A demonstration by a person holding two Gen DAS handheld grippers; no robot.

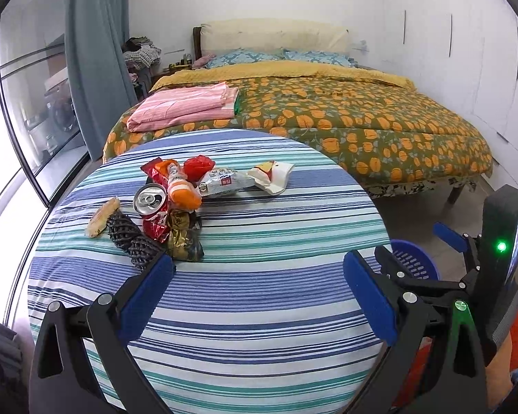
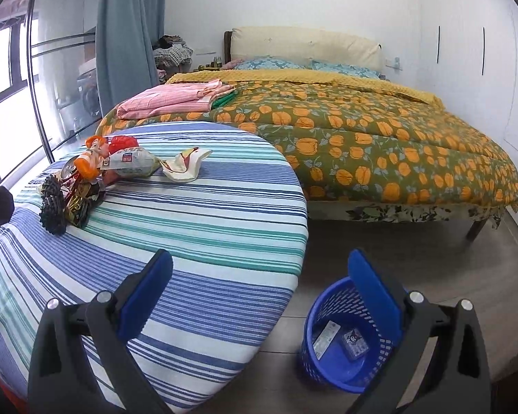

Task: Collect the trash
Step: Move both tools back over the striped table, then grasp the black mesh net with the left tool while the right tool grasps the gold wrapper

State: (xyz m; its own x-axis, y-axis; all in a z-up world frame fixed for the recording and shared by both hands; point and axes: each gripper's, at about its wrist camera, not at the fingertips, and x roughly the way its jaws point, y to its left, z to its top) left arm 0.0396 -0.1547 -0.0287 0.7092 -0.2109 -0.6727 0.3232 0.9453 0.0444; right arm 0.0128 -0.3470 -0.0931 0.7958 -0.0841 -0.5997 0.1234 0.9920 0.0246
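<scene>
Both my left gripper (image 1: 257, 288) and right gripper (image 2: 260, 288) are spread wide, holding nothing. Blue basket (image 2: 323, 314) on the floor beside the table holds two small items; I judge the task barely started. The trash pile (image 1: 171, 203) lies on the striped tablecloth (image 1: 259, 310), uncollected.

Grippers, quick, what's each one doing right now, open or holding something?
Left gripper: open, fingers spread wide, holding nothing, over the striped table.
Right gripper: open, empty, above the table edge and the blue basket.
</scene>
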